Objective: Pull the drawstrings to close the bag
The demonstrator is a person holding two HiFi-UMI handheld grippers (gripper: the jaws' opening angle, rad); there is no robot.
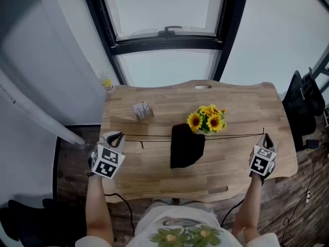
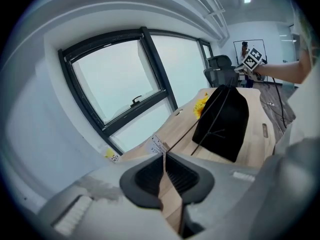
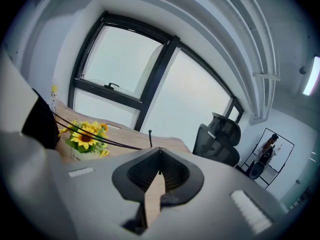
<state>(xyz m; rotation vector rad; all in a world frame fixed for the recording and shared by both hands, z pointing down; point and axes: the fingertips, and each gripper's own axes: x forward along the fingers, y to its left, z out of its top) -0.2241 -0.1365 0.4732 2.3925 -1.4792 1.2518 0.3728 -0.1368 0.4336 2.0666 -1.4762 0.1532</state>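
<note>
Drawstrings (image 1: pixel 154 137) taut across the desk (image 1: pixel 241 112)
Left fingers (image 2: pixel 150 176) and right fingers (image 3: pixel 142 173) each pinch a string, bag (image 1: pixel 186 147) midway between them. I'd pull straight apart, evenly.

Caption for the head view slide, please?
The left gripper and right gripper hold drawstrings taut from the black bag on the table.

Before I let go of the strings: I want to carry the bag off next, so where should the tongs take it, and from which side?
Probably the top hem of the bag, where the drawstrings run through: it lies flat, so that corded edge gives a bite. Come from the left; sunflowers crowd its right corner.
</note>
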